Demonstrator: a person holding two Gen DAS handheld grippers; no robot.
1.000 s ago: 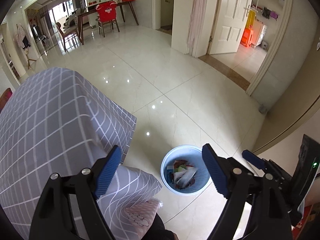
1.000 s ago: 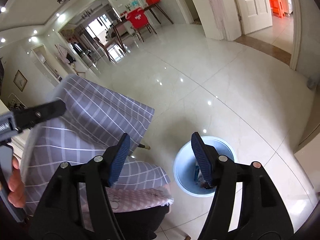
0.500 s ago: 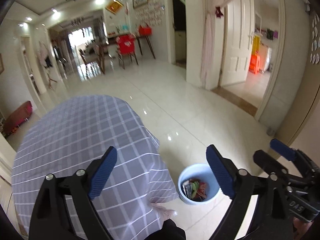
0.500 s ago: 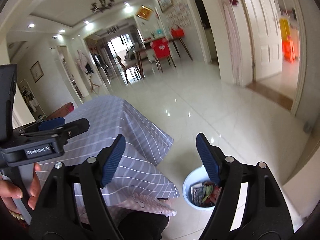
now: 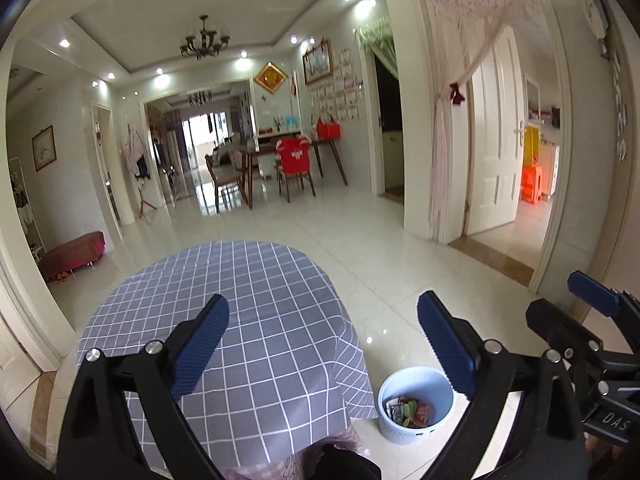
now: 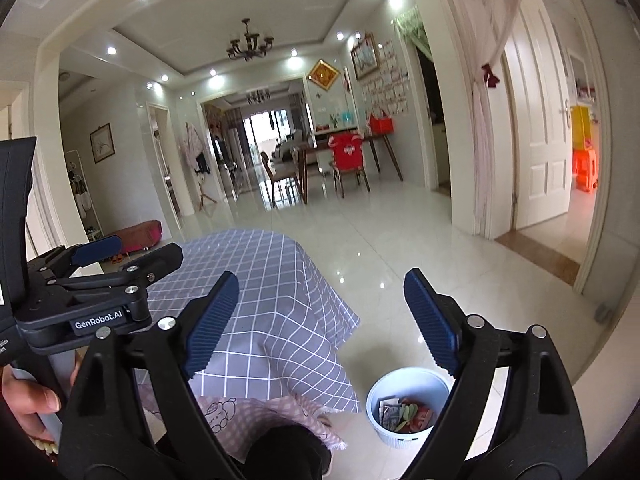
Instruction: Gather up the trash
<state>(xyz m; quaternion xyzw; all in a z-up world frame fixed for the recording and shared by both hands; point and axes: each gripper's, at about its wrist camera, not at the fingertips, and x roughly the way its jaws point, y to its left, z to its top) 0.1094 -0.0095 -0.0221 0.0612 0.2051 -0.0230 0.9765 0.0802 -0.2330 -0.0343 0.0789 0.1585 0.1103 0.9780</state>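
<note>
Left gripper (image 5: pixel 322 340): jaws spread wide, nothing between the blue pads, held up above the near edge of the table (image 5: pixel 240 320). Right gripper (image 6: pixel 320 320): same, jaws released and empty, held level next to the left one. Each unit shows in the other's view: the right one at the right edge of the left wrist camera, the left one at the left edge of the right wrist camera with "GenRobot.AI" printed on its body. The person's left hand (image 6: pixel 30 404) wraps the left unit's handle, fingers visible bottom left.

Table is covered by a grey cloth (image 6: pixel 276 300) with a white grid pattern, draping over the edges; top looks bare in both views. A pink checked cloth (image 6: pixel 248 412) with a cartoon print sticks out below it on the near side.

Trash bin (image 5: pixel 416 404): pale blue, ribbed, standing upright on the floor just beside the table's right corner, below the right-hand fingers in both views. Trash (image 6: pixel 404 414) is inside it: crumpled wrappers, red, green and grey. Bin rim unobstructed.

Floor (image 5: pixel 360 240): glossy white tile, reflecting ceiling spots.

Farther back: dining table (image 5: pixel 296 148) with wooden chairs, one wearing a red cover. White door (image 5: pixel 496 140) ajar on the right, pink curtain tied back beside it. Chandelier (image 5: pixel 204 44) on the ceiling.
</note>
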